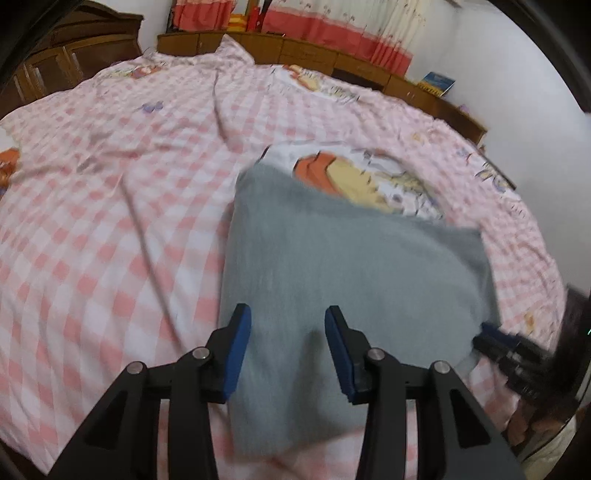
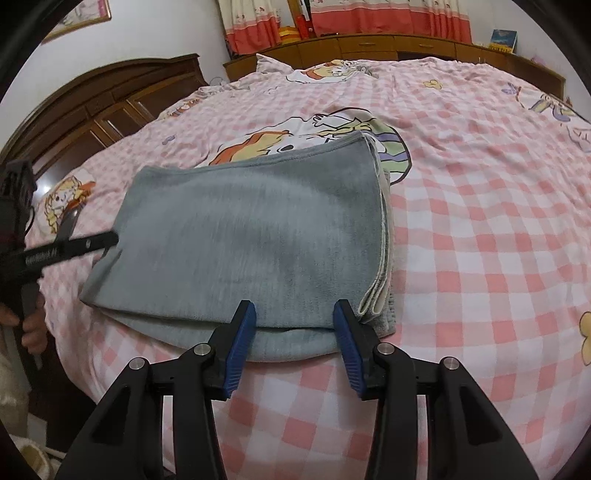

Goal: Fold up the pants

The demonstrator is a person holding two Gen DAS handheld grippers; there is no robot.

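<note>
The grey pants [image 2: 243, 236] lie folded into a flat rectangle on the pink checked bedspread [image 2: 480, 229], with layered edges stacked at their right side. My right gripper [image 2: 294, 314] is open and empty, its blue pads just over the near edge of the pants. My left gripper [image 1: 288, 317] is open and empty above the pants [image 1: 351, 280] at their near left part. The left gripper also shows at the left of the right wrist view [image 2: 110, 238], at the pants' left edge. The right gripper shows blurred at the right of the left wrist view [image 1: 491, 332].
A dark wooden headboard [image 2: 110, 96] stands at the far left of the bed. A low wooden cabinet [image 2: 369, 46] runs along the far side under red and cream curtains [image 2: 369, 18]. A book [image 2: 503, 38] stands on the cabinet at the right.
</note>
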